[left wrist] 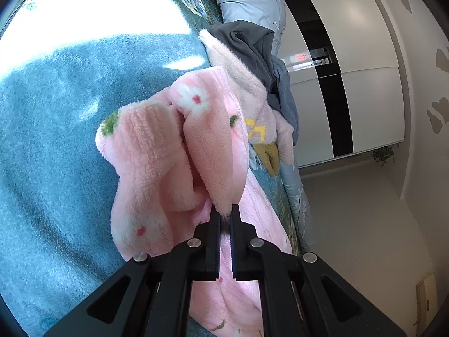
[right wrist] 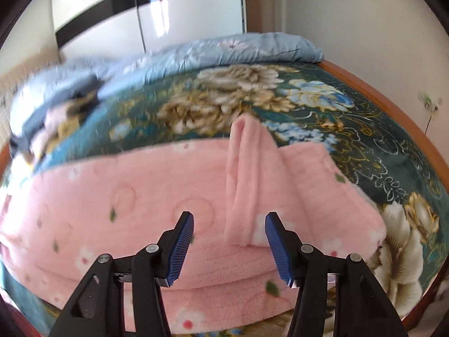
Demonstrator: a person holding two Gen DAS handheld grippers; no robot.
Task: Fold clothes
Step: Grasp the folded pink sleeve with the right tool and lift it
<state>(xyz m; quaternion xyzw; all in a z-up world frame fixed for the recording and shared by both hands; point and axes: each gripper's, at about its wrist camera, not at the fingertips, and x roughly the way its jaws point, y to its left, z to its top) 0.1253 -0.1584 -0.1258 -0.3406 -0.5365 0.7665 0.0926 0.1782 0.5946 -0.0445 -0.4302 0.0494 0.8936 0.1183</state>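
My left gripper (left wrist: 225, 216) pinches a fleece (left wrist: 179, 151) edge, lifted mid-fold. My right gripper (right wrist: 229, 245) hangs spread, empty, over the fleece's sleeve (right wrist: 249, 179); next, probably, close on it.

Sunlit floral bedspread (right wrist: 322, 112), black-and-white wardrobe (left wrist: 336, 70), pale floor (left wrist: 350, 210)

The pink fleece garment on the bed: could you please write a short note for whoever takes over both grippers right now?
Left gripper: shut on a fold of the pink fleece garment, lifted off the teal floral blanket.
Right gripper: open, empty, above the garment, beside its folded-in sleeve.
Done: one sleeve folded in.
Left: finish folding; the other clothes wait by the blue quilt.
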